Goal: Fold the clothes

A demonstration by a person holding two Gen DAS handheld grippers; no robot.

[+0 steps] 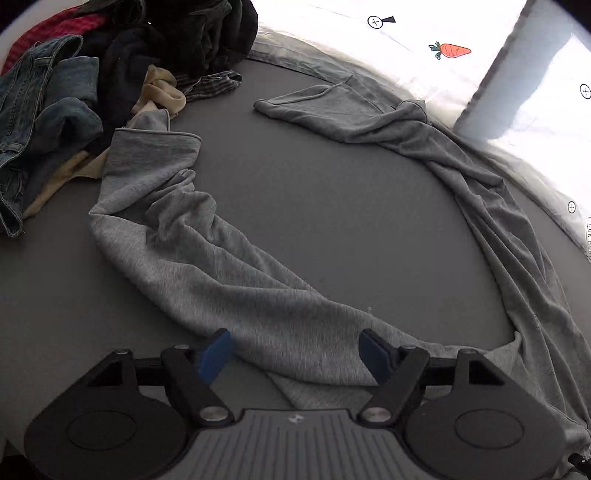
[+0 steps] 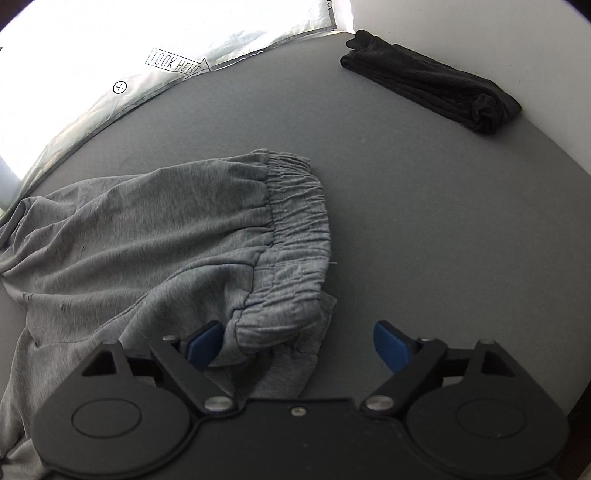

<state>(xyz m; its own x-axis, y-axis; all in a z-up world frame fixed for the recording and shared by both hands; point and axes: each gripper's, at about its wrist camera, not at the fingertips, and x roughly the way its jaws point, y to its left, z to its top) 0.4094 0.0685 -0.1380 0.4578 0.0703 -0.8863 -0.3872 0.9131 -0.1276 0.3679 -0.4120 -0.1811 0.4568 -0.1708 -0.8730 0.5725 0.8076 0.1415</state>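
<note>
Sweatpants [image 1: 229,266] spread on bed [image 1: 314,206], clothes pile [image 1: 74,92] behind-left, folded garment [image 2: 428,85] far right.

A: Colours around the heather-grey sweatpants [image 1: 229,266]?
B: They lie on a plain dark grey surface [image 1: 314,192]. Beyond their left leg: blue denim jeans [image 1: 44,110], a red garment [image 1: 55,29], a beige one [image 1: 162,92].
A: Past the waistband [image 2: 295,229]?
B: A folded black garment [image 2: 432,85].

grey table surface [image 1: 317,206], bright white printed sheet [image 1: 388,44] along its far edge, carrot drawing [image 1: 451,50], "look here" label [image 2: 176,62], plain white wall [image 2: 480,33], strong overexposed light
</note>
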